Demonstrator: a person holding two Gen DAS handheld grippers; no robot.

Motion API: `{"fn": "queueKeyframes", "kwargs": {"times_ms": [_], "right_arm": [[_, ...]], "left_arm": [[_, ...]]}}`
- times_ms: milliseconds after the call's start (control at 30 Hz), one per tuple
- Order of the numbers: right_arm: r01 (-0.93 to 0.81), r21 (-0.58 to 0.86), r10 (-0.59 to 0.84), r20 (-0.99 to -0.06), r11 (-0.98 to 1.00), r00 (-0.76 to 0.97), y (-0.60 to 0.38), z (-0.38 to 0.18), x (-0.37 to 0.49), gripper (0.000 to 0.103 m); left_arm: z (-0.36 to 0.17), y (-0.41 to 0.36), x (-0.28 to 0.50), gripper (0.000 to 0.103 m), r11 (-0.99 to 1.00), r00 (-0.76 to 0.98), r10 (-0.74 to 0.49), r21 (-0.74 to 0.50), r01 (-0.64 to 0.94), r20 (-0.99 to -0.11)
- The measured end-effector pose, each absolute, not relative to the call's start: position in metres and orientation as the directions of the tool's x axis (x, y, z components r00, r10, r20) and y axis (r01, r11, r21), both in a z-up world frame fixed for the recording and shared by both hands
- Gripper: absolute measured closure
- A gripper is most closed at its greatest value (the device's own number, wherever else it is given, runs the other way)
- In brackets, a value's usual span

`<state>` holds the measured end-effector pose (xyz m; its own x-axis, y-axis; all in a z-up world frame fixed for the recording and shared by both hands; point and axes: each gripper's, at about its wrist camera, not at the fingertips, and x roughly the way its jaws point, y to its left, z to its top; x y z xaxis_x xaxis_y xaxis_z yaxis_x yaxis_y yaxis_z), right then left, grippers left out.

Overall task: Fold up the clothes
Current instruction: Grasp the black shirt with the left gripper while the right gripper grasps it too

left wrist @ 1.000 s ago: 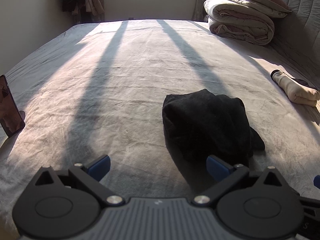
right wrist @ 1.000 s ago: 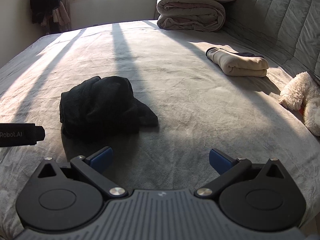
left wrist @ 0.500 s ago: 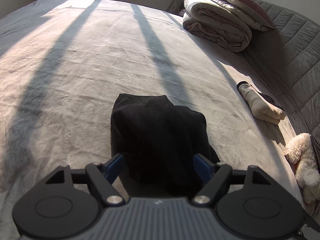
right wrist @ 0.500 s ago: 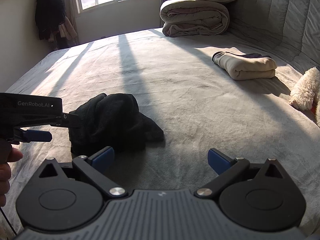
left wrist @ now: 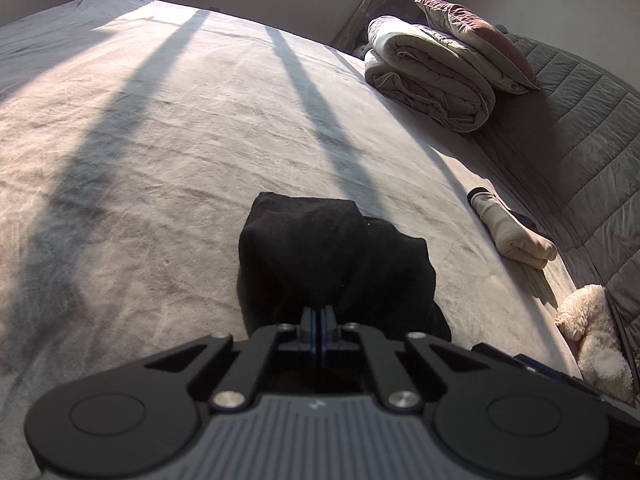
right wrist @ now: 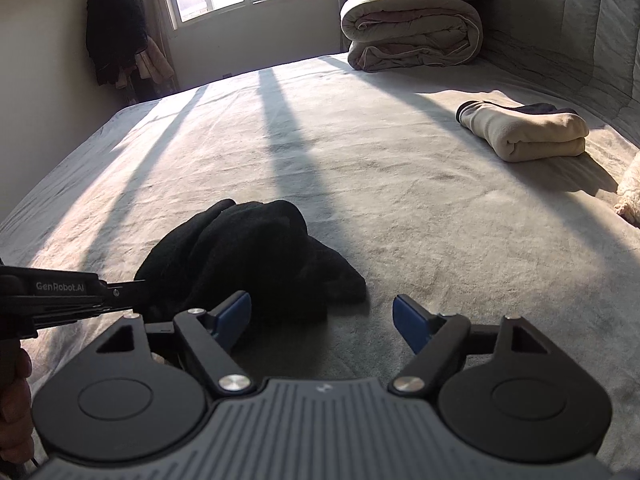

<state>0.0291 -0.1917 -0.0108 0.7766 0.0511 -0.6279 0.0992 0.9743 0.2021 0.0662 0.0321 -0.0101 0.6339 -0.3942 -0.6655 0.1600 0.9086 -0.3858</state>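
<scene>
Your left gripper [left wrist: 319, 314] has its blue pads pressed together, pinching the black garment [left wrist: 332, 256]. Your right gripper [right wrist: 322, 316] hovers with jaws spread wide, holding nothing.

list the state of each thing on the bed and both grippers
left gripper: shut on the black garment's near edge
right gripper: open, holding nothing
black garment: crumpled, unfolded
beige garment: folded, lying by the headboard
duvet: folded into a thick stack
pillow: lying on top of the duvet
plush toy: lying at the bed's edge
</scene>
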Motion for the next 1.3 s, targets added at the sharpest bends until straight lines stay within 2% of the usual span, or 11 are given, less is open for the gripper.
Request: {"fn": "queueKeyframes", "kwargs": {"times_ms": [233,667,833,867,967,1033,1100,1167,1200,1267,1300], "right_arm": [[0.044,0.226,0.110,-0.625,0.973,0.773,-0.173,-0.007,0.042,0.024],[0.024,0.170,0.091,-0.635,0.985,0.767,-0.172,-0.003,0.070,0.024],[0.028,0.292,0.181,-0.664,0.956,0.726,-0.190,-0.014,0.089,0.023],[0.030,0.316,0.201,-0.669,0.948,0.715,-0.191,-0.017,0.092,0.023],[0.036,0.391,0.264,-0.684,0.920,0.680,-0.193,-0.026,0.099,0.023],[0.040,0.454,0.320,-0.684,0.890,0.656,-0.194,-0.032,0.100,0.023],[0.033,0.547,0.406,-0.660,0.837,0.632,-0.194,-0.038,0.100,0.023],[0.031,0.633,0.484,-0.621,0.773,0.617,-0.193,-0.043,0.098,0.025],[0.033,0.668,0.513,-0.602,0.744,0.612,-0.192,-0.045,0.098,0.030],[0.037,0.700,0.538,-0.581,0.713,0.611,-0.187,-0.046,0.097,0.062],[0.032,0.709,0.546,-0.571,0.705,0.614,-0.184,-0.044,0.096,0.070]], "left_arm": [[-0.013,0.075,0.046,0.101,0.927,0.652,-0.351,-0.345,0.144,-0.672],[-0.022,0.128,0.021,0.101,0.950,0.644,-0.300,-0.285,0.131,-0.704],[-0.025,0.130,0.018,0.098,0.944,0.632,-0.320,-0.295,0.149,-0.706],[-0.025,0.130,0.018,0.094,0.943,0.630,-0.324,-0.297,0.153,-0.706],[-0.025,0.131,0.017,0.060,0.935,0.624,-0.345,-0.316,0.162,-0.701],[-0.023,0.130,0.018,0.054,0.929,0.624,-0.354,-0.338,0.149,-0.697],[-0.022,0.130,0.019,0.041,0.923,0.625,-0.362,-0.360,0.135,-0.692],[-0.020,0.131,0.020,0.024,0.923,0.634,-0.350,-0.369,0.109,-0.689],[-0.020,0.131,0.021,0.024,0.925,0.641,-0.338,-0.367,0.094,-0.689],[-0.018,0.132,0.022,0.024,0.929,0.638,-0.327,-0.360,0.084,-0.697],[-0.017,0.132,0.023,0.024,0.930,0.634,-0.326,-0.357,0.084,-0.701]]}}
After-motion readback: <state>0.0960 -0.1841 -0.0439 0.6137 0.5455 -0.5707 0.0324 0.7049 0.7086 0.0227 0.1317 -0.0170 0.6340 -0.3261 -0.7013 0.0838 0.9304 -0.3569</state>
